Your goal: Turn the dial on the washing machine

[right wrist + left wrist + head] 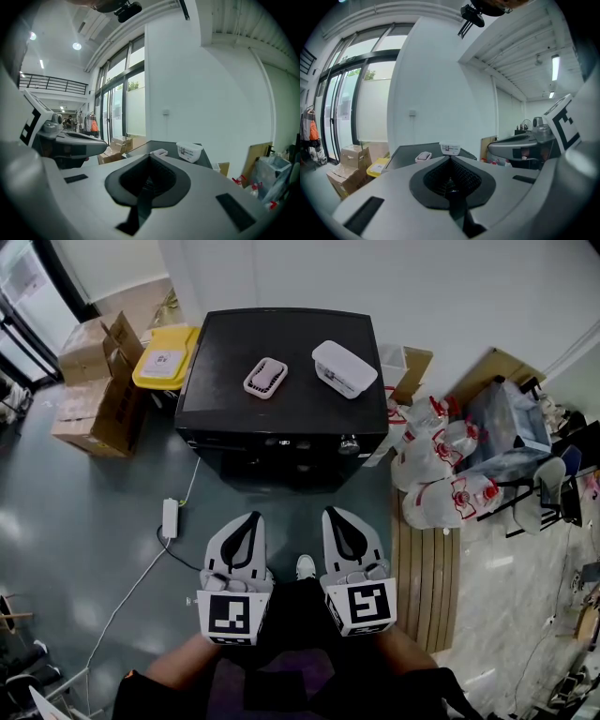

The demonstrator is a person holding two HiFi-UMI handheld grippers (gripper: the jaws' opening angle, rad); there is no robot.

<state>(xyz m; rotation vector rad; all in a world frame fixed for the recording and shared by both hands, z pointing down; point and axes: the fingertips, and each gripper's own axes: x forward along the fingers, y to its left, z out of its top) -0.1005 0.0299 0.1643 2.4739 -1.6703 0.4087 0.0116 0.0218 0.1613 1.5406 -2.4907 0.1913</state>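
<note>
A black washing machine [281, 352] stands against the white wall, its top also seen in the left gripper view [412, 151] and the right gripper view [154, 146]. A round silver dial [349, 443] sits at the right of its front control panel. My left gripper [251, 518] and right gripper [336, 515] hang side by side in front of the machine, well short of the panel. Both are shut with nothing between the jaws. In each gripper view the jaws [450, 157] [151, 155] meet in a closed seam.
On the machine's top lie a pink-white small tray [265, 377] and a white lidded box [345, 368]. Cardboard boxes [98, 399] and a yellow bin [166, 357] stand at the left. Clear water jugs [441, 474] and a wooden pallet [427, 559] are at the right. A power strip [171, 517] lies on the floor.
</note>
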